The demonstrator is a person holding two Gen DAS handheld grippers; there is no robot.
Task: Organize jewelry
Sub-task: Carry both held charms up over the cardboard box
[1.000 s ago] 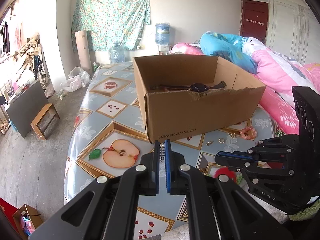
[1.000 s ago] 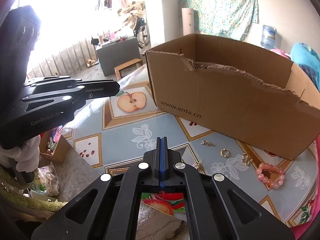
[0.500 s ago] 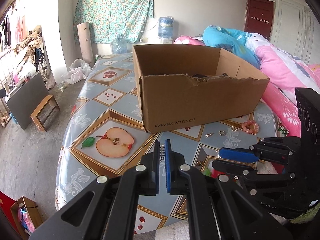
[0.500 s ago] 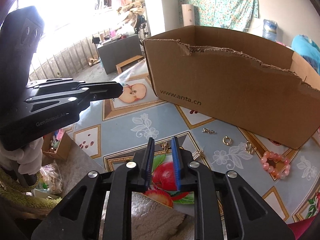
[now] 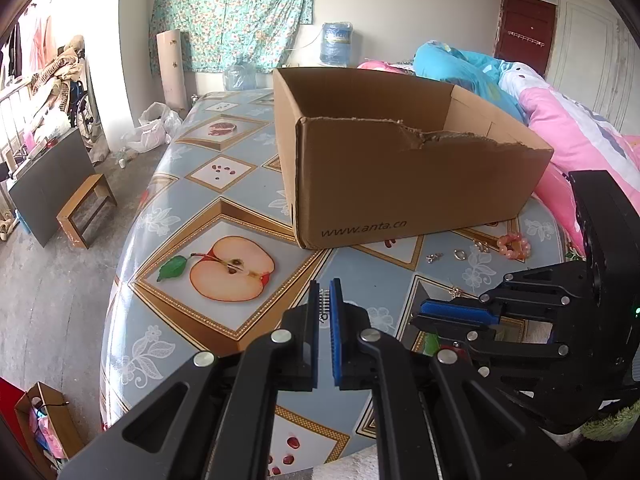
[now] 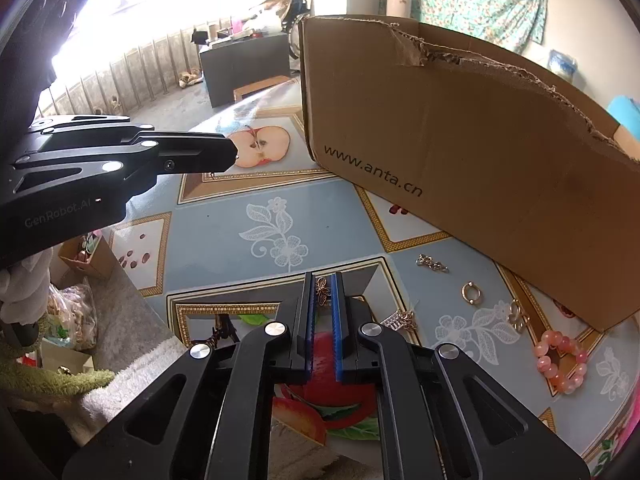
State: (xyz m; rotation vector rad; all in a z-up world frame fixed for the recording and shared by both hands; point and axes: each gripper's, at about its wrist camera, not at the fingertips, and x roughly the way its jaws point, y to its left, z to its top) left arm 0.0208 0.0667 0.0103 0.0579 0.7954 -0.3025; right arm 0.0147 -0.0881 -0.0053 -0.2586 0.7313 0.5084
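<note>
A brown cardboard box [image 5: 400, 184] stands on the patterned table [image 5: 224, 184]. My left gripper [image 5: 325, 294] hovers in front of it, shut on a small silver piece [image 5: 323, 301]. In the right wrist view it reaches in from the left [image 6: 234, 156]. My right gripper [image 6: 322, 280] is low over the table, its jaws closing on a small butterfly charm [image 6: 322, 290] held between the pads. In the left wrist view the right gripper [image 5: 416, 315] enters from the right. Loose on the table lie a chain piece [image 6: 431, 264], a gold ring [image 6: 471, 293] and a pink bead bracelet [image 6: 560, 360].
More small gold pieces [image 6: 402, 320] lie just right of my right gripper. A pink and blue quilt [image 5: 568, 128] is heaped behind the box. The table edge drops to a concrete floor with a wooden stool [image 5: 86, 210] on the left.
My right gripper opened, sank toward the table and closed around the butterfly charm. The left gripper came down a little, still shut; the inside of the box has dropped out of sight.
</note>
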